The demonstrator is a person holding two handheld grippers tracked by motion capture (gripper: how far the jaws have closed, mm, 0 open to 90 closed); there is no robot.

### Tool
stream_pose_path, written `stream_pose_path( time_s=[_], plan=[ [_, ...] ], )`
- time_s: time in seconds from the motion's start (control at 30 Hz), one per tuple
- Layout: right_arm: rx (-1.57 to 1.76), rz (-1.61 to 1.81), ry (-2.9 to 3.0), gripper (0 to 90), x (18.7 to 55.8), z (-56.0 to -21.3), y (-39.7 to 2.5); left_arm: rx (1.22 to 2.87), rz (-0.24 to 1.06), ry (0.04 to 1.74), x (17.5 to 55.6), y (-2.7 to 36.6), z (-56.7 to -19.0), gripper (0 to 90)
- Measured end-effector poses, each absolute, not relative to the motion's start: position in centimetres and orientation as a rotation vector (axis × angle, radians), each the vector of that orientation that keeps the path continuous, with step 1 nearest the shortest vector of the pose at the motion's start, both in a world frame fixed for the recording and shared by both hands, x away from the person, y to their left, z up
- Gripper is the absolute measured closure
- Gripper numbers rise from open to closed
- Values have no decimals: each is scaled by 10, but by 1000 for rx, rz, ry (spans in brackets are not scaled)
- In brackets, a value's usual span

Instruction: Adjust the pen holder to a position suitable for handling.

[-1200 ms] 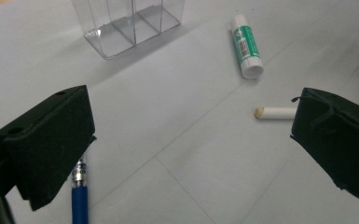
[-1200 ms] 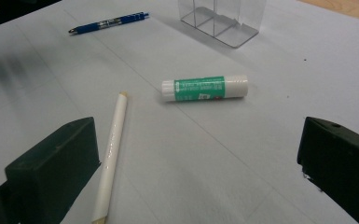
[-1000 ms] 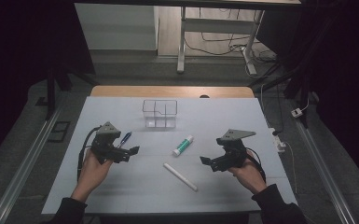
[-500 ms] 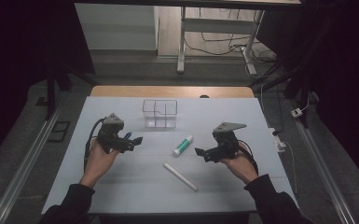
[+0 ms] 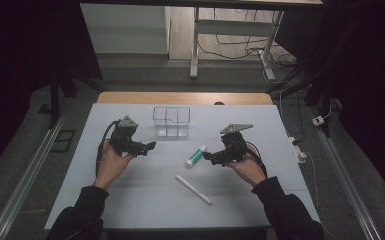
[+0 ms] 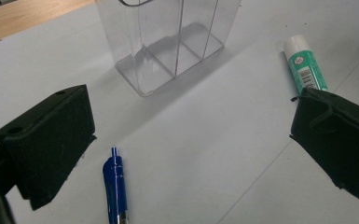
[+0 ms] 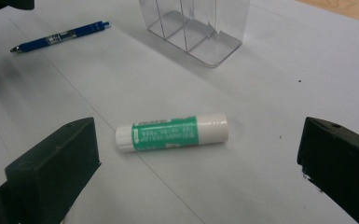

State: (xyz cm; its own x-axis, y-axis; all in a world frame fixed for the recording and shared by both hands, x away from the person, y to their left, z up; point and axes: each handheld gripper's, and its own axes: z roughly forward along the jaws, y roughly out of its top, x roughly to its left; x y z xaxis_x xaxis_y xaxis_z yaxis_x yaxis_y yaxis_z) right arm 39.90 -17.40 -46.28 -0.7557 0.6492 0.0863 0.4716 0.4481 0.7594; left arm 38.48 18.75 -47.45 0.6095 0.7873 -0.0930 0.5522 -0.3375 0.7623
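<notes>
Left gripper (image 5: 150, 146) held above the desk (image 5: 130, 200) left of middle, jaws spread wide and gripping nothing, aimed toward the right edge. In the left gripper view, jaws far apart at both sides of the frame, with a blue pen (image 6: 115, 185) lying flat on the desk between them, nearer the left jaw, tip pointing toward the organiser (image 6: 168, 42). Right gripper (image 5: 207, 156) held right of middle, jaws likewise wide open and empty, pointing toward the left edge. Just beyond its tips, a glue stick (image 5: 195, 156), green label with white ends, lying on its side near the middle of the desk, slanted toward the far right corner. In the right gripper view, glue stick (image 7: 171, 132) flat on the desk between the two jaws, closer to the left one, touching neither; pen (image 7: 58, 36) well off near the upper left of that view. Clear organiser (image 5: 171, 121) with upright dividers standing near the far edge, about midway along it, compartments bare as far as can be seen. A white stick (image 5: 193, 189) lying alone toward the near edge, slanted, apart from the glue stick and from both grippers. Dark sleeves (image 5: 80, 212) entering over the near edge.
</notes>
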Motion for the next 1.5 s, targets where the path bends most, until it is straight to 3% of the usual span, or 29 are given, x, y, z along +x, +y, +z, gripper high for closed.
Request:
stream_pose_path(
  time_s=[0.5, 0.67, 0.77, 0.8, 0.87, 0.97, 1.0, 1.07, 1.2, 1.23, 1.27, 1.3, 1.33, 1.5],
  plan=[
    [954, 1152, 2485, 0, 421, -468, -157, 2067, 391, 1032, 406, 187, -479, 0],
    [958, 1143, 2482, 0, 429, -470, -153, 2075, 417, 1041, 413, 190, -481, 56],
    [960, 1143, 2481, 0, 433, -471, -152, 2080, 437, 1051, 418, 194, -482, 135],
    [963, 1137, 2484, 0, 436, -471, -150, 2080, 438, 1051, 419, 196, -482, 206],
    [962, 1139, 2482, 0, 437, -472, -149, 2072, 446, 1068, 423, 199, -482, 236],
    [956, 1137, 2484, 28, 442, -473, -147, 2044, 427, 1085, 429, 203, -483, 389],
    [956, 1151, 2483, 68, 444, -474, -145, 2045, 425, 1101, 431, 203, -484, 485],
    [954, 1154, 2480, 82, 446, -474, -144, 2041, 418, 1108, 436, 203, -485, 527],
    [931, 1149, 2491, 200, 449, -475, -141, 2051, 419, 1121, 446, 200, -488, 684],
    [911, 1131, 2521, 284, 451, -475, -139, 2052, 420, 1126, 448, 199, -488, 777],
    [911, 1131, 2521, 284, 451, -475, -139, 2053, 422, 1133, 451, 199, -488, 808],
    [910, 1133, 2531, 313, 452, -475, -138, 2051, 421, 1137, 453, 198, -489, 808],
    [908, 1135, 2542, 398, 454, -475, -136, 2049, 421, 1148, 458, 196, -488, 862],
    [913, 1132, 2567, 519, 459, -476, -133, 2038, 423, 1180, 468, 193, -488, 881]
  ],
)
